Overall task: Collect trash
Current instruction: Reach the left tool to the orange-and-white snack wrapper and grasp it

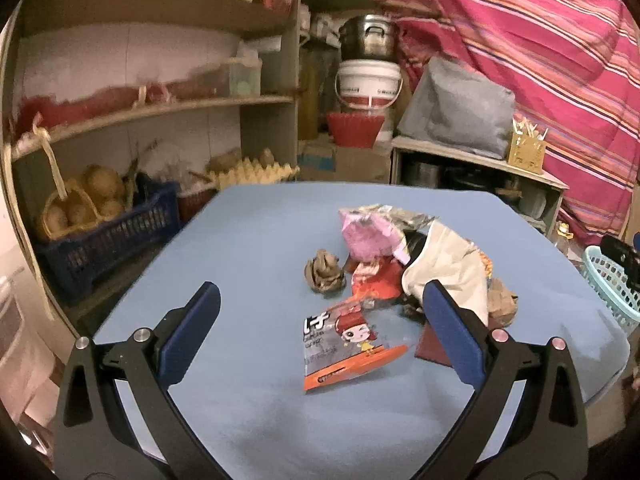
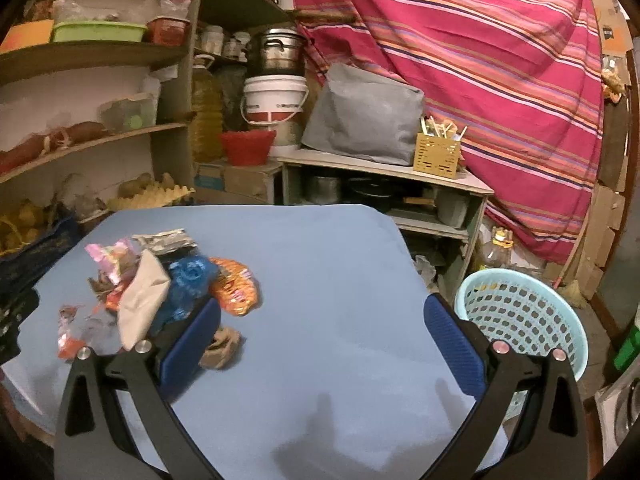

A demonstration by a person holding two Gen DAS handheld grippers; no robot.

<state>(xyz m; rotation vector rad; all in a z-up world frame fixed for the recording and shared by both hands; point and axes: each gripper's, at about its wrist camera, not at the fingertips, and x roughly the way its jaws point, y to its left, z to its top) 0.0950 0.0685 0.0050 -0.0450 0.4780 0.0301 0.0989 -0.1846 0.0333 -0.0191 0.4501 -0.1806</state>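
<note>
Blue table (image 1: 260,240), snack wrapper (image 1: 348,348) lengthwise toward camera

Your left gripper (image 1: 320,308) hangs over the blue-covered table (image 1: 248,240) with its blue-padded jaws spread wide and nothing between them. Ahead of it lies the orange-and-silver snack wrapper with a cartoon face (image 1: 348,344), flat on the cloth. Beyond that sit a crumpled brown paper ball (image 1: 324,272), a pink foil packet (image 1: 368,232), a red wrapper (image 1: 376,284) and a cream-coloured paper bag (image 1: 448,264), heaped close together. At the far right edge you see a pale turquoise perforated plastic basket (image 1: 612,280) beside the table.
</note>
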